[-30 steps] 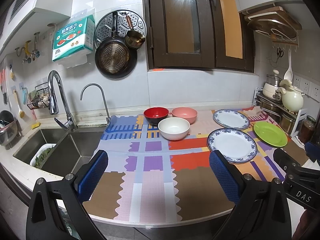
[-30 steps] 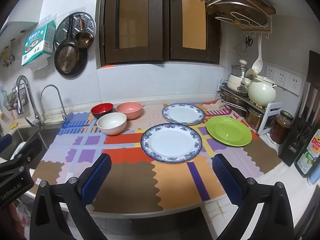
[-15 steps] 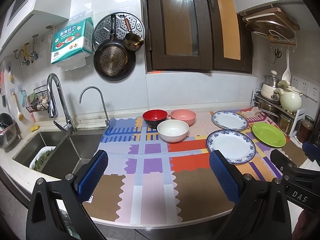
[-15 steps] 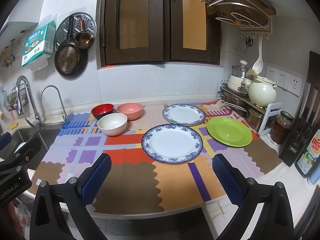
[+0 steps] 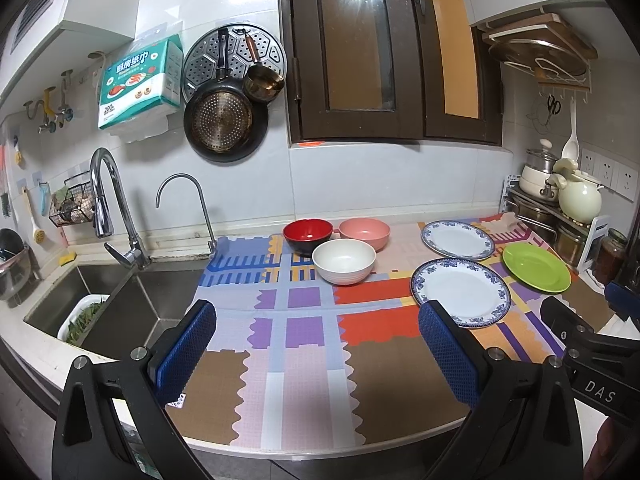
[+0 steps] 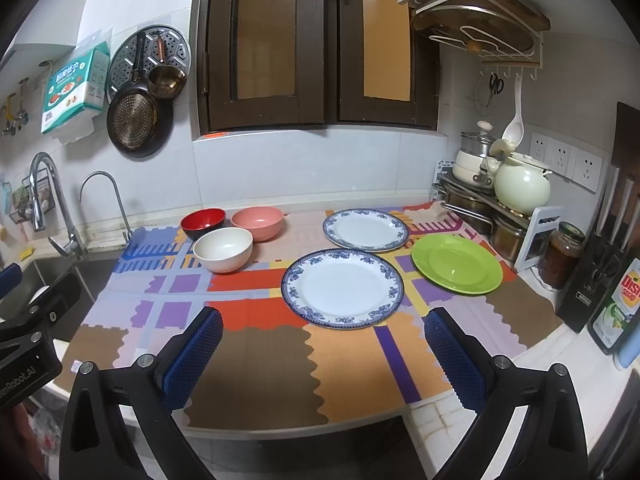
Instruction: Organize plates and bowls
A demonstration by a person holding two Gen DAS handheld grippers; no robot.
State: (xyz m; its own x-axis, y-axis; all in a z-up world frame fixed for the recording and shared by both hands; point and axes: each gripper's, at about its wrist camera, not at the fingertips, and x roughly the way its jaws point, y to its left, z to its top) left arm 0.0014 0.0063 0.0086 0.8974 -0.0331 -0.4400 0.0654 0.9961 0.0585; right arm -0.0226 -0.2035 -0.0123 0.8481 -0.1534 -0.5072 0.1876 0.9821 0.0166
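Plates (image 6: 342, 288), bowls (image 6: 223, 254) mid-mat, near edge bare

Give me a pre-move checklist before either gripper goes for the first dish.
1. Left gripper open, holding nothing: ok.
2. Right gripper open, holding nothing: ok.
3. Three bowls upright: white bowl, red bowl, pink bowl: ok.
4. Bowls spaced enough for a finger between them: cannot tell, they sit clustered.
5. Three plates lie flat on the mat: near blue-rimmed plate, far blue-rimmed plate, green plate: ok.
6. Dishes stacked: not ok, none yet.
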